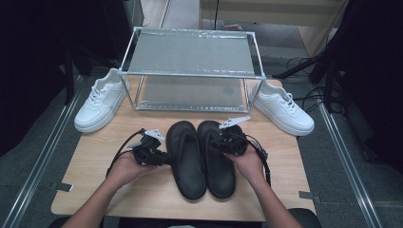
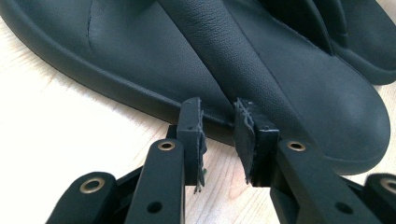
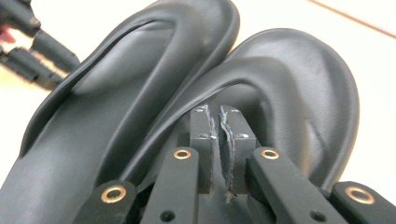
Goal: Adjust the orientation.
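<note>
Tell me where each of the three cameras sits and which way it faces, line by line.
High view: above the person's side, looking forward and down at the table, rack, white sneakers and black sandals; both forearms show.
Left gripper view: on the left gripper, facing the left sandal edge; its jaws stand apart.
Right gripper view: on the right gripper, facing the right sandal; its jaws are nearly together.
Shared: all three show the sandal pair.

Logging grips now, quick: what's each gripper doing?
Left gripper: open, at the left sandal's edge.
Right gripper: shut over the right sandal; hold unclear.
</note>
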